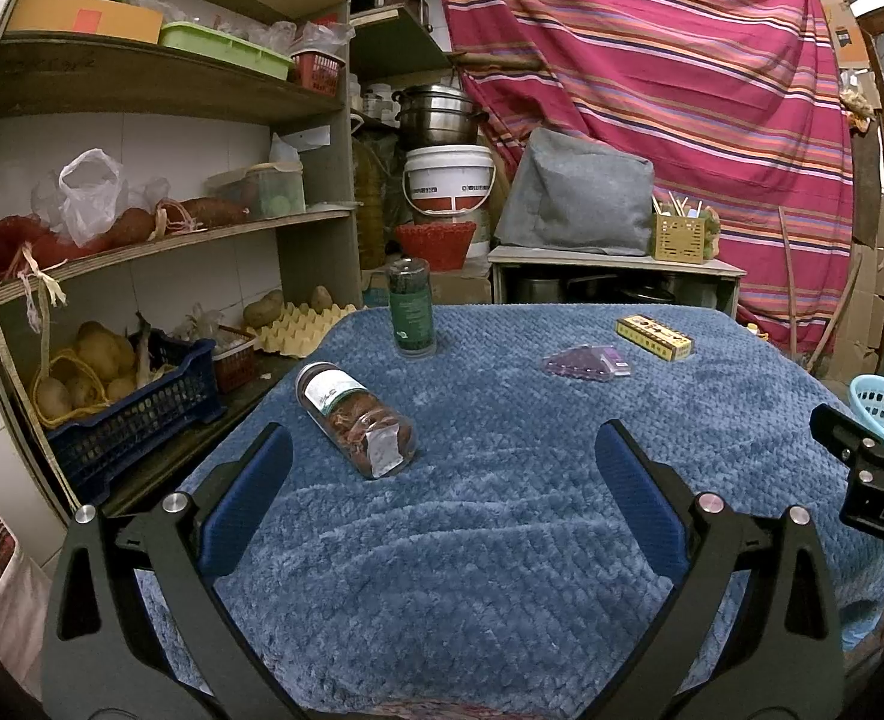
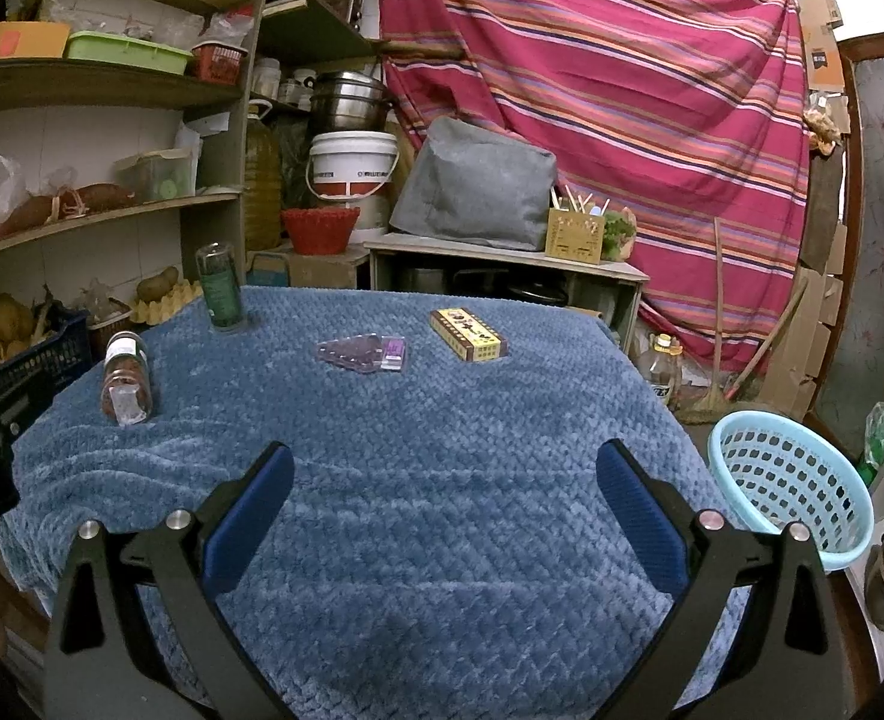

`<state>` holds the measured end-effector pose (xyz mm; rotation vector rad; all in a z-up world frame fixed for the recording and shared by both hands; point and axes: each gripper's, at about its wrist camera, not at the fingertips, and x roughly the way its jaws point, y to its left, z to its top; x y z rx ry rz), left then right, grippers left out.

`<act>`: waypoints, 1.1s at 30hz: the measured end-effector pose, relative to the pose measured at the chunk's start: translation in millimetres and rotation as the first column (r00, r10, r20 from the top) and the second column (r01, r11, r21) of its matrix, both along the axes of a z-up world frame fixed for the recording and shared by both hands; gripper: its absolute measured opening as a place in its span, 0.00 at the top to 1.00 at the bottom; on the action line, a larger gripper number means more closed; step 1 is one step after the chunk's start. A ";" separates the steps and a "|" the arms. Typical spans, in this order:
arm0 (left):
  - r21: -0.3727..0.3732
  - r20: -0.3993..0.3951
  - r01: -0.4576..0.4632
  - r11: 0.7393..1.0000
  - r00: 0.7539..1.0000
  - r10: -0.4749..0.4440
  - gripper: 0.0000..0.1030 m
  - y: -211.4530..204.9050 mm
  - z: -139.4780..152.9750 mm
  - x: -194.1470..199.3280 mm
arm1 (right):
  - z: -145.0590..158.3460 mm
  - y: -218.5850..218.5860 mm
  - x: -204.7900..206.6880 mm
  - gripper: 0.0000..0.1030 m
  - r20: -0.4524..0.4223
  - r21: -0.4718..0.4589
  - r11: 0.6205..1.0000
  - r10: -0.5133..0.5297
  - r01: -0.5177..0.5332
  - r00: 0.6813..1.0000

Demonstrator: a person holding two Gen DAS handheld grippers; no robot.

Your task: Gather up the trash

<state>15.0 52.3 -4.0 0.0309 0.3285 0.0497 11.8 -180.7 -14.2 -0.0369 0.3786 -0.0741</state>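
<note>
While nothing is yet held, both tools hover over the near edge of the desk (image 2: 442,540), draped in a thick blue blanket: left hand-held gripper (image 1: 442,498) spread wide and empty; right hand-held gripper (image 2: 445,510) likewise spread and empty. Pale blue basket (image 2: 790,486) off the desk's right edge, probably the bin; light, perforated, easily tipped. Toppled jar (image 1: 354,420) lying on its side near the left edge, well ahead of the left tool; likely rigid and slick, apt to roll; best pinched across the body's middle. Upright dark bottle (image 1: 410,309) at the far left; tall, tippy; best taken low on the body. Yellow box (image 2: 467,334) far right of centre; probably light card, crushable; best taken across the narrow sides. Flat purple packet (image 2: 362,353) just left of the box; thin, flimsy, sunk in the pile; hard to get under, so edge pinch.
</note>
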 end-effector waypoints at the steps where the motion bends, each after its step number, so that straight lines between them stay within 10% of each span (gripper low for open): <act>1: 0.000 0.000 0.000 1.000 1.000 0.000 0.05 1.2 -0.1 -0.1 | -0.1 -0.1 -0.1 0.04 0.001 -0.001 1.000 0.000 0.000 1.000; 33: -0.005 0.002 0.002 1.000 1.000 -0.002 0.05 4.0 0.1 -1.0 | -0.2 0.5 1.1 0.04 0.000 0.001 1.000 -0.003 0.003 1.000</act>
